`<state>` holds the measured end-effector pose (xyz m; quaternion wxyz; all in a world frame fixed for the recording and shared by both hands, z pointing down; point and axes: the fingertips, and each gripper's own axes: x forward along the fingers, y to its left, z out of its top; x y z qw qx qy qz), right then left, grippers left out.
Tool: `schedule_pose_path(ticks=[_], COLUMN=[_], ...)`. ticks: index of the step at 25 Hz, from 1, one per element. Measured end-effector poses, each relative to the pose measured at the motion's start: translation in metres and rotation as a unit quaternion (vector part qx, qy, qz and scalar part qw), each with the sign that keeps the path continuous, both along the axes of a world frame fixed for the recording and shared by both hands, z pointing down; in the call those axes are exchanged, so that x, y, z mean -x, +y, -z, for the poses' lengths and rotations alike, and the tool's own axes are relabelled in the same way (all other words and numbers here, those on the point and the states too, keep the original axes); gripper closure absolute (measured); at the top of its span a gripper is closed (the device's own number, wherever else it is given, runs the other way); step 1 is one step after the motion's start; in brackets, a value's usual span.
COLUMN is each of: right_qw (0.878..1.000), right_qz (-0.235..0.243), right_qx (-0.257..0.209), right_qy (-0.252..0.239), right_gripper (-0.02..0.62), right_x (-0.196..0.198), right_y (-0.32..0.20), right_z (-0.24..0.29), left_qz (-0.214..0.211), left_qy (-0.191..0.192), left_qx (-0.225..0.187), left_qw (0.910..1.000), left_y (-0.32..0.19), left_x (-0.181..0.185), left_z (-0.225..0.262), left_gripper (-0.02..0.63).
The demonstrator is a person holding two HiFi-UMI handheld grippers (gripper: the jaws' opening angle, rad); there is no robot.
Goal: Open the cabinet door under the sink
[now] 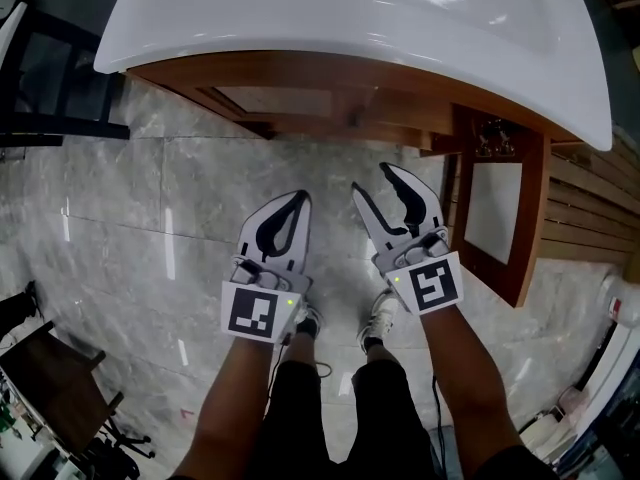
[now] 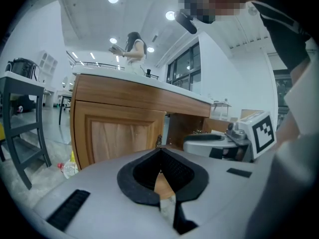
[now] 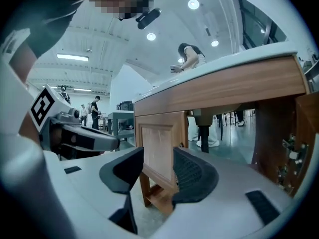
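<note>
Cabinet door (image 1: 495, 213) on the vanity's right side stands swung well out from the carcass, so I'd call the opening itself done. White sink (image 1: 300, 18) sits on the wooden vanity cabinet (image 1: 340, 78), with grey marble-look floor (image 1: 150, 228) below. Right bay is exposed: the right gripper view looks in under the counter and shows a drain pipe (image 3: 203, 133) inside. Left-hand door (image 1: 272, 101) is flush and shut. Task names one door, so probably nothing owed there. What's left, as I read it: maybe a little more swing, otherwise just back the hands off.

Open door orientation: hinged edge at the cabinet front, free edge pointing away from the vanity toward the person, roughly square to the front. Pale inner panel faces left, toward the grippers. Long axis looks vertical — a tall upright panel, not tilted as far as I can tell.

Right gripper (image 1: 372, 178) sits just beside the open door, not touching it. Its jaws are apart with nothing pressed between the pads (image 3: 192, 171) — the shut door seen through the gap is well behind them. Left gripper (image 1: 303, 200) is alongside it in front of the vanity, jaws together tip to tip on nothing. Hinge hardware (image 1: 490, 138) shows at the open door's inner edge.
</note>
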<state>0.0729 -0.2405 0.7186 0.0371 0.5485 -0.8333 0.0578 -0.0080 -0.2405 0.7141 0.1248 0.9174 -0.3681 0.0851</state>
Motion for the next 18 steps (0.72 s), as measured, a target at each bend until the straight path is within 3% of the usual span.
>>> schedule_pose_path(ticks=[8,18], right_qw=[0.999,0.998], right_qz=[0.044,0.050], right_qx=[0.008,0.045], right_qy=[0.003,-0.003], right_gripper=[0.273,0.229], right_x=[-0.001,0.007], right_y=[-0.067,-0.123], right_z=[-0.004,-0.027], left_qz=[0.011,0.024], left_qy=[-0.004,-0.007], left_qx=[0.010,0.018], left_qw=[0.9999,0.9995], left_y=[-0.002,-0.004], left_x=[0.020,0.041], left_z=[-0.011,-0.020], left_gripper=[0.584,0.584])
